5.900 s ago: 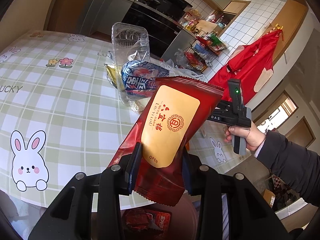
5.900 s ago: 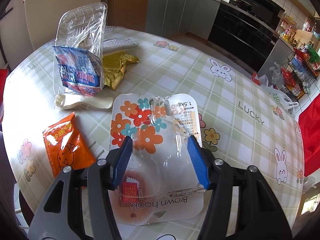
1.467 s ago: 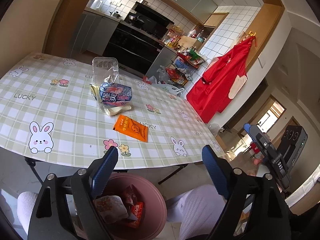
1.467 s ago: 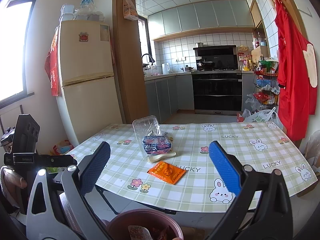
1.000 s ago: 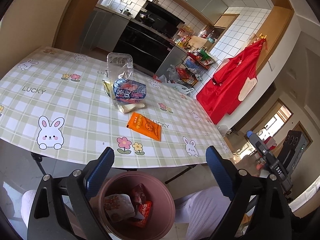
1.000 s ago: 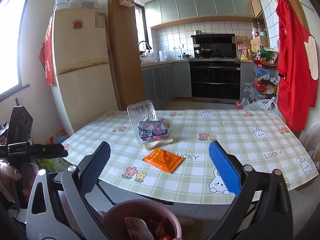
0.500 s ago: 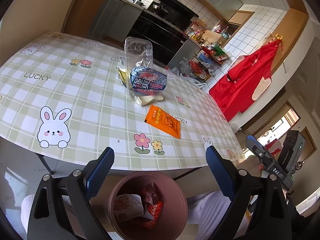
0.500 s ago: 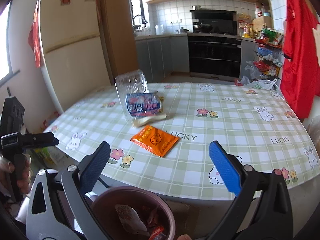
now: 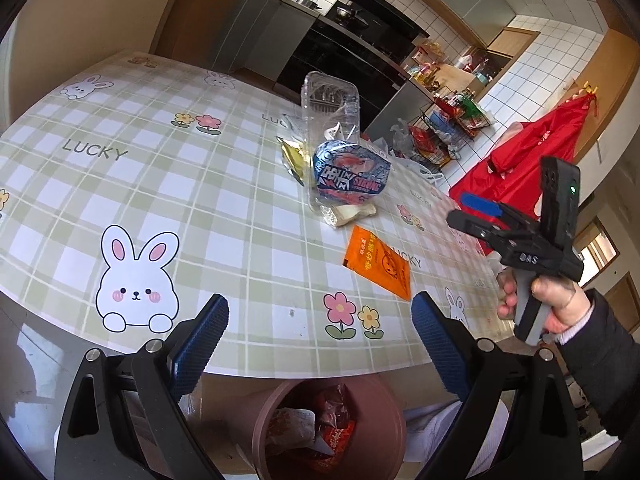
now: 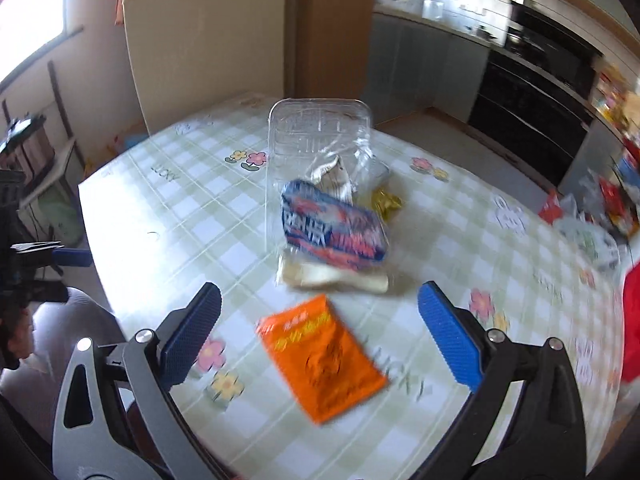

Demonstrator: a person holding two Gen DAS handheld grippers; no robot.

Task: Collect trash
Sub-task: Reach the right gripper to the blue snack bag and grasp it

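Tablecloth (image 9: 120, 184): green check w/ bunnies, flowers, "LUCKY" print. Red apron (image 9: 532, 160) hangs on wall, far right. Wire rack (image 9: 448, 128) w/ groceries beside black oven (image 9: 332, 60). Fridge (image 10: 208, 40) behind table, beside wood pillar (image 10: 332, 24).

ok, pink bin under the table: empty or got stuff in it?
Not empty: the pink bin holds several crumpled wrappers, red and pale, at its bottom.

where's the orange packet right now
The orange packet lies flat on the table, low and central in the right wrist view, between the open right gripper fingers, just in front of the blue wrapper.
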